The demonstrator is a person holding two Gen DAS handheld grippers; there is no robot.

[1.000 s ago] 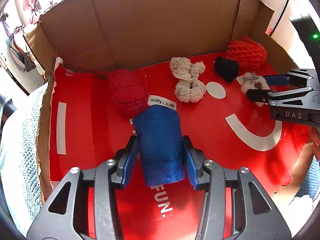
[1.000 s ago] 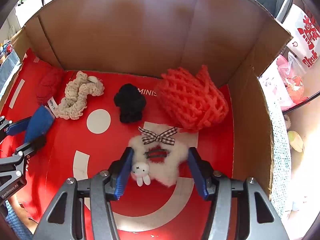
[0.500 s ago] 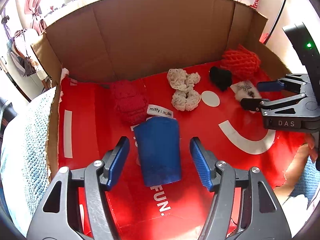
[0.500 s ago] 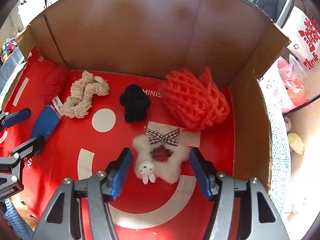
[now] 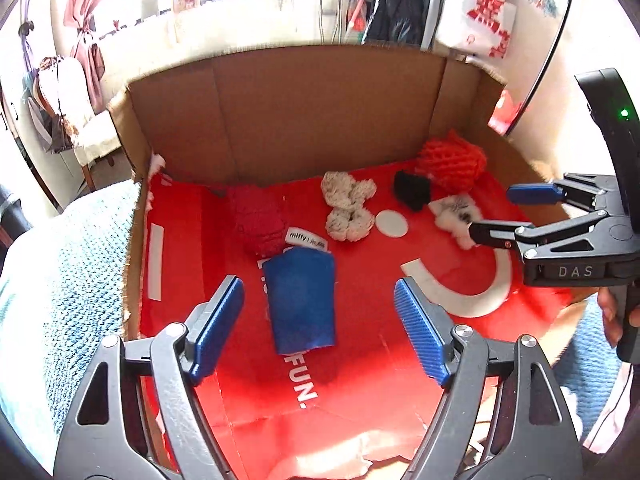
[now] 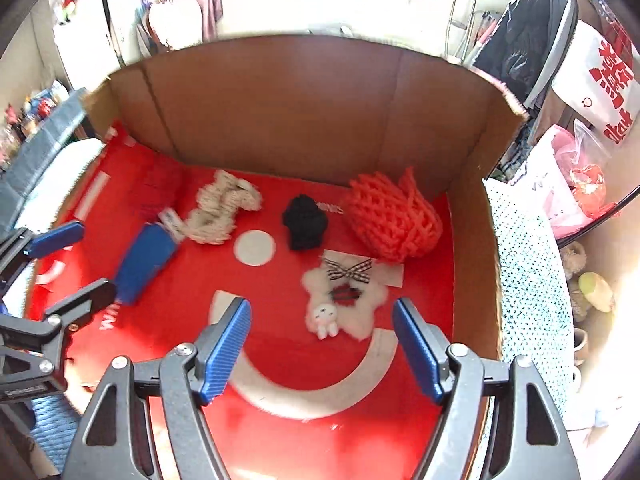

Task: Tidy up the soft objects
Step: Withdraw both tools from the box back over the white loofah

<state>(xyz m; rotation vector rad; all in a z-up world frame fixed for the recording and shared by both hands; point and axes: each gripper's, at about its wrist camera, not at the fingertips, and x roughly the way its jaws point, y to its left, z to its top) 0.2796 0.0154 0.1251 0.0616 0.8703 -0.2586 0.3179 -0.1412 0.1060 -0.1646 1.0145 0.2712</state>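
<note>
I see a red-lined cardboard box [image 5: 304, 120] in a cluttered, sunlit room, six soft items I count, perhaps more hidden, blue cloth [image 5: 301, 302] lying between my left gripper [image 5: 320, 328] jaws, just opened wide, white plush [image 6: 346, 300] released ahead of my right gripper [image 6: 322, 350], jaws likewise apart.

pouch [image 5: 300, 300] left, plush [image 6: 344, 300] right (in box [image 5: 288, 120])

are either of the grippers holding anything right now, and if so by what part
Nothing is held. The left gripper, its jaws just opened, stands clear of the blue cloth; the right gripper, also just opened, is off the white fluffy clip.
</note>
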